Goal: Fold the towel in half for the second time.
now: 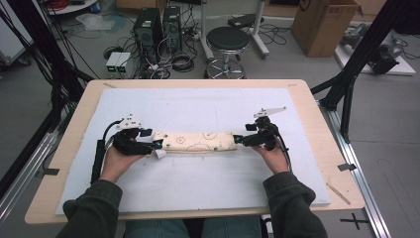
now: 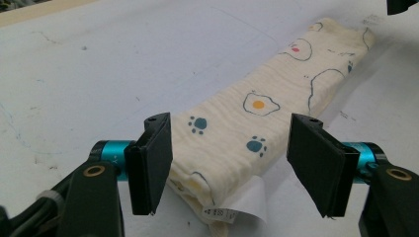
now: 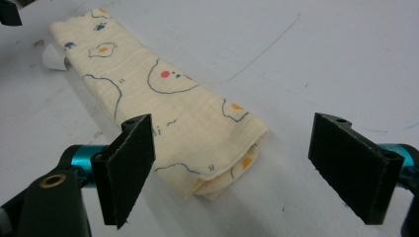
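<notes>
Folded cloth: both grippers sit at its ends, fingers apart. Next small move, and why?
Probably draw both grippers back off the ends. The folded cloth lies flat in a long strip on the white mat, and the left gripper and right gripper stand open, one at each end, pads not pressing it. The fold looks finished, though another fold end to end could follow.
</notes>
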A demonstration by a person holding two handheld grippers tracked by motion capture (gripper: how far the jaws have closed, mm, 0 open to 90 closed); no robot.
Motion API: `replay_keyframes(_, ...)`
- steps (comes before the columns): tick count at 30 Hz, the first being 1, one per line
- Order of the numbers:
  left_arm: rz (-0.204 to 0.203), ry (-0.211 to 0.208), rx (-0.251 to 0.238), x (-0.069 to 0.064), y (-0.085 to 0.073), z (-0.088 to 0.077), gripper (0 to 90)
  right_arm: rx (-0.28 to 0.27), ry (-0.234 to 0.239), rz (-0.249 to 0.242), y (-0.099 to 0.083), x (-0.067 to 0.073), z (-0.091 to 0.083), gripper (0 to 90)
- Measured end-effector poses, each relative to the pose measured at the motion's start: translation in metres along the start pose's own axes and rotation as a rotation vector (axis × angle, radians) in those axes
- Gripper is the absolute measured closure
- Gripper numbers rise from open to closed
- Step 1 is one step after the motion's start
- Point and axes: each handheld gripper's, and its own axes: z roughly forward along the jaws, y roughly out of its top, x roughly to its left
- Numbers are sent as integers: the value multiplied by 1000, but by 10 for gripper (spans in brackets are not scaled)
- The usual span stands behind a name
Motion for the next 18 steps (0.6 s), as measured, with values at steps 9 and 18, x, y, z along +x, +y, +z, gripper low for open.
replay_keyframes(9,-8,8,8,-3,-15,-10,331,-9,0,-22,-8,8,-4,160)
replay_keyframes(18,13,1,16,-10,-23,-15,325,-16,-7,-20,-19,10,-13,137)
